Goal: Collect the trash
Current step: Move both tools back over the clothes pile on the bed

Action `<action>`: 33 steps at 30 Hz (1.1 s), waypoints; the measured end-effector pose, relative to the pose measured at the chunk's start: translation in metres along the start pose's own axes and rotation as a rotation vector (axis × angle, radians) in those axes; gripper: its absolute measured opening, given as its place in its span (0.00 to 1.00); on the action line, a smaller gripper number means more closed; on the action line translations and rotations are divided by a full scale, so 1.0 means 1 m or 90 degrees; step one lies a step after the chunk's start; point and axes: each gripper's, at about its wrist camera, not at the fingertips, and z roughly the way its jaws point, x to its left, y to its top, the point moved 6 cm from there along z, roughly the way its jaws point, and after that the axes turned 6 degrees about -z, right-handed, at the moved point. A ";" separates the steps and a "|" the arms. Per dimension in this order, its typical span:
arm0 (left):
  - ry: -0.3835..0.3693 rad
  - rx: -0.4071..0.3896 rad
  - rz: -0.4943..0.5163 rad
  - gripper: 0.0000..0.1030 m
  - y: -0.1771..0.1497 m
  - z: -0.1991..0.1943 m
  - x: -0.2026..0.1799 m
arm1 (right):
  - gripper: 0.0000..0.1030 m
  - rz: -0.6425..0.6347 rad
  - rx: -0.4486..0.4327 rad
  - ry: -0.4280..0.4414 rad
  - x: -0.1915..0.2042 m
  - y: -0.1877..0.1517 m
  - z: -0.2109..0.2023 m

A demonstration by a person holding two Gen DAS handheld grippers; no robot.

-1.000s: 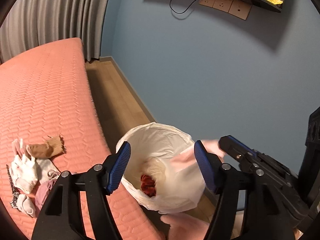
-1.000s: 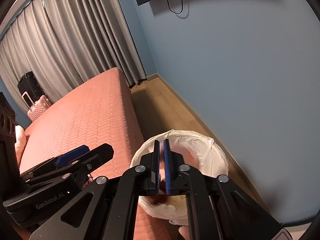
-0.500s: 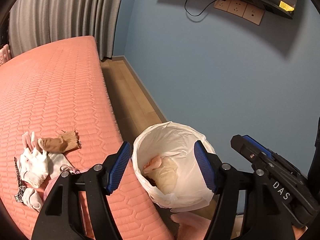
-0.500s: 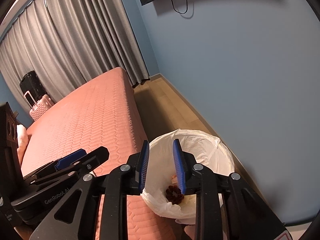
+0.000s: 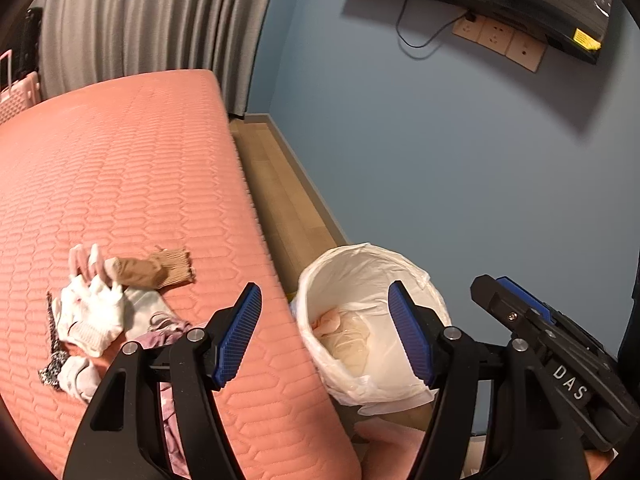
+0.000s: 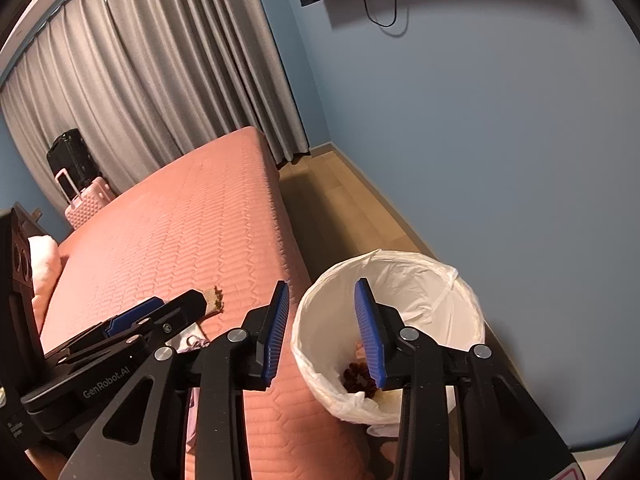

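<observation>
While opening, right gripper (image 6: 322,330) perhaps empty

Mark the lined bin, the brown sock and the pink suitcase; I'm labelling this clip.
lined bin (image 6: 404,266): right wrist view, far inner liner.
brown sock (image 5: 140,272): left wrist view, its middle.
pink suitcase (image 6: 90,204): right wrist view, front shell.

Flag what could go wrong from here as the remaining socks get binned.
1. The lined trash bin stands on the floor tight against the bed edge; a gripper swinging back could knock it.
2. The right gripper, jaws opening and empty, hangs over the rim.
3. The sock pile is tangled; the left gripper may lift several and drop one short.
</observation>
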 end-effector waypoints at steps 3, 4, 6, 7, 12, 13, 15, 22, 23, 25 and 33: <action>0.009 -0.002 -0.017 0.61 -0.002 -0.004 0.014 | 0.41 -0.007 0.001 0.005 0.010 -0.003 0.000; 0.012 -0.001 -0.022 0.61 -0.004 -0.005 0.019 | 0.42 -0.009 0.001 0.006 0.013 -0.004 0.000; 0.019 0.003 -0.034 0.61 -0.006 -0.007 0.030 | 0.42 -0.016 0.002 0.011 0.020 -0.006 -0.001; 0.023 0.002 -0.040 0.61 -0.007 -0.009 0.036 | 0.42 -0.020 0.003 0.013 0.024 -0.008 -0.001; 0.037 -0.002 -0.063 0.61 -0.012 -0.018 0.060 | 0.45 -0.034 0.009 0.027 0.047 -0.013 -0.002; 0.040 -0.003 -0.067 0.61 -0.013 -0.020 0.065 | 0.46 -0.038 0.011 0.031 0.052 -0.014 -0.002; 0.047 -0.005 -0.074 0.61 -0.015 -0.024 0.076 | 0.46 -0.045 0.012 0.036 0.058 -0.016 -0.002; 0.070 -0.007 -0.116 0.61 -0.025 -0.035 0.117 | 0.47 -0.070 0.027 0.055 0.088 -0.028 -0.001; 0.074 -0.008 -0.121 0.61 -0.026 -0.037 0.124 | 0.47 -0.074 0.031 0.059 0.095 -0.031 0.000; 0.083 -0.007 -0.132 0.61 -0.030 -0.040 0.137 | 0.47 -0.080 0.037 0.066 0.102 -0.035 0.002; 0.125 -0.001 -0.177 0.61 -0.045 -0.054 0.196 | 0.47 -0.113 0.071 0.094 0.148 -0.058 0.016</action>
